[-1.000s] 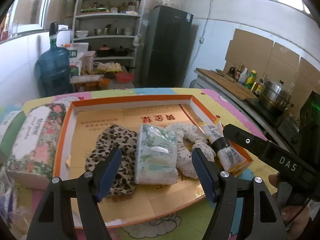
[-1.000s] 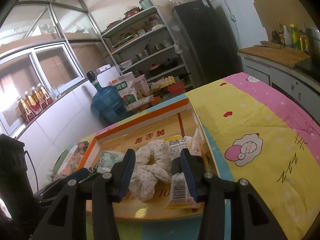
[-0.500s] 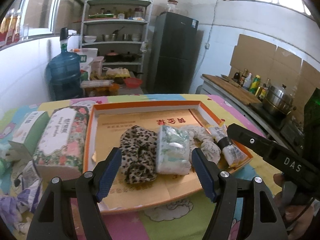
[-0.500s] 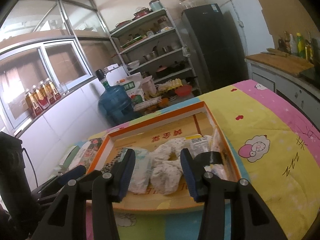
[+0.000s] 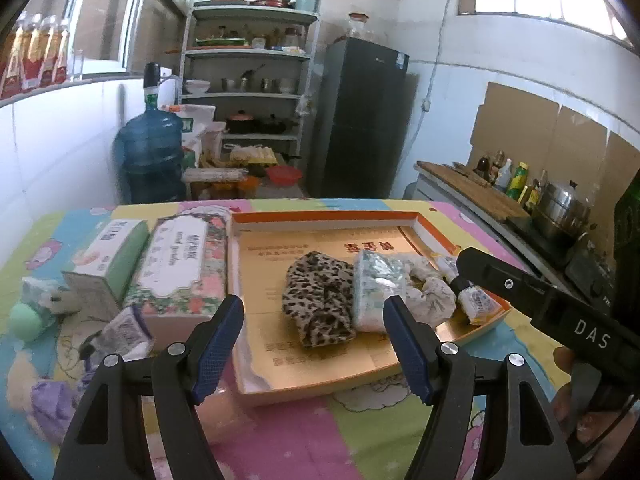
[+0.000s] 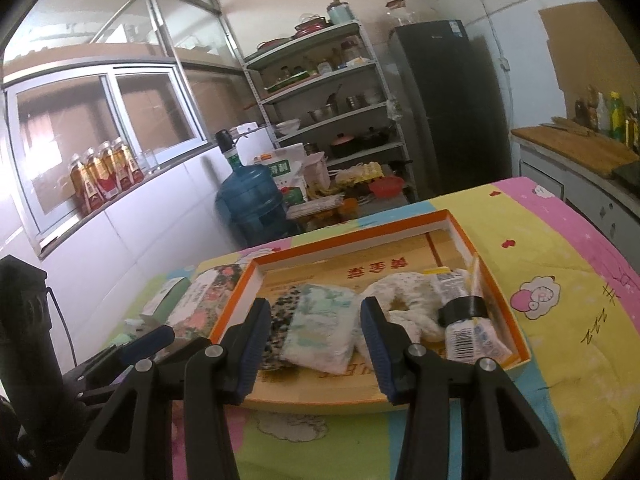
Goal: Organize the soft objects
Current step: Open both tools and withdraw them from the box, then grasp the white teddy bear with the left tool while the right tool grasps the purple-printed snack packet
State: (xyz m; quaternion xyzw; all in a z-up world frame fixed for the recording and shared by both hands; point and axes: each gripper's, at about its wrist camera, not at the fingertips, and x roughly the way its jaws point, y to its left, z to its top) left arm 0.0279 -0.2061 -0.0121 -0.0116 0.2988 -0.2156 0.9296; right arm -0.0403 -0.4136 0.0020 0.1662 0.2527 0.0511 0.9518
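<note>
Soft objects already lie in a row inside the orange-rimmed tray [image 5: 332, 218]: a leopard-print cloth [image 5: 318, 298], then a pale tissue pack [image 5: 372, 292] touching its right side, then a white floral scrunchie-like cloth [image 5: 430, 292], and a tube with a black band [image 5: 466, 292] against the tray's right wall. The right wrist view shows the same row, tissue pack [image 6: 320, 330] and tube [image 6: 466, 320] included.

So the task looks well advanced but not finished. Left of the tray, on the cartoon-print tabletop [image 5: 300, 440], more soft things wait: a floral tissue box [image 5: 180, 276] touching the tray's left wall, a green-and-white tissue box [image 5: 108, 260] beyond it, a small wrapped pack [image 5: 124, 332] in front of them, a purple cloth [image 5: 52, 404] and a green ball [image 5: 24, 322] farther left.

The left gripper [image 5: 314, 348] hangs over the tray's near left corner, its fingers spread wide with nothing between them. The right gripper [image 6: 312, 344] hovers at the tray's near edge, fingers likewise wide apart and empty.

The tray's left half is bare, so room remains. The floral tissue box stands between the tray and the farther loose items, so a reach for them must pass over or around it.
</note>
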